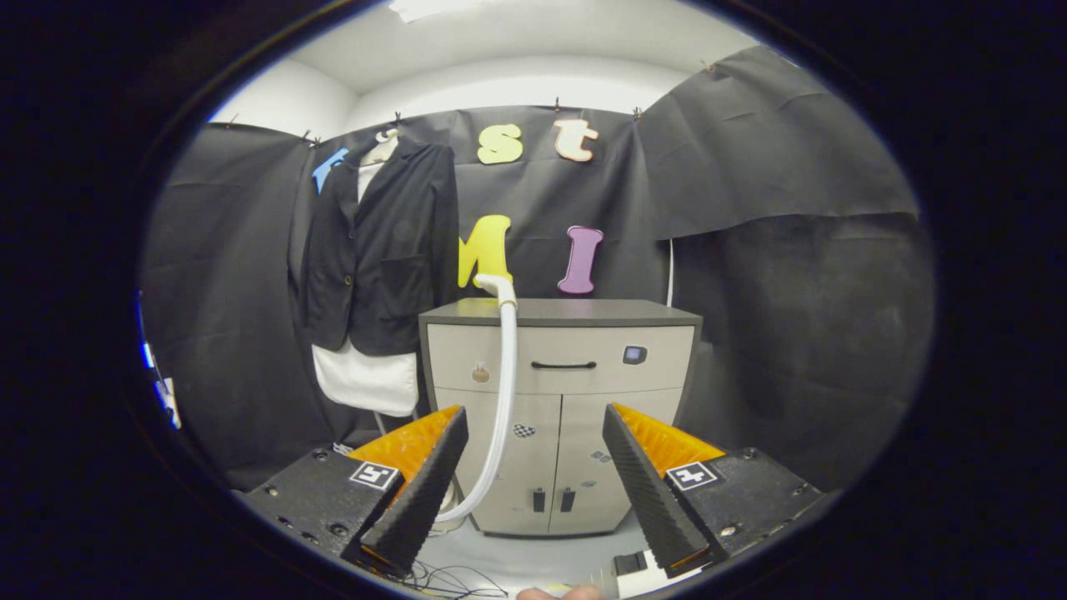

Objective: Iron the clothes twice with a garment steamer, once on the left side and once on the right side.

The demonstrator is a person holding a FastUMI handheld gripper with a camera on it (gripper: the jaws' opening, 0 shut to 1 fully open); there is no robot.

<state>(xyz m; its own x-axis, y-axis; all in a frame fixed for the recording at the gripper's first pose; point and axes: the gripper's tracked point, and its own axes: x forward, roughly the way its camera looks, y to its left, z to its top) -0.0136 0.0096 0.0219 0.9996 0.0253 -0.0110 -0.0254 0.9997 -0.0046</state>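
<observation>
Tool [533, 467] wide open, fingers [425, 492] spread apart, nothing held between them. Just beyond the gap stands a grey cabinet [558, 417] with one drawer over two doors. White steamer hose [503, 392] runs up the cabinet front, near the left finger, and its head [493, 285] hooks over the cabinet's top edge (steamer base hidden behind the left finger). Left of the cabinet, further back, a dark jacket [379, 250] hangs over a white shirt [367, 379] against the booth's black cloth wall [767, 250]. Some thin cables [450, 579] lie on the floor below the fingers.
</observation>
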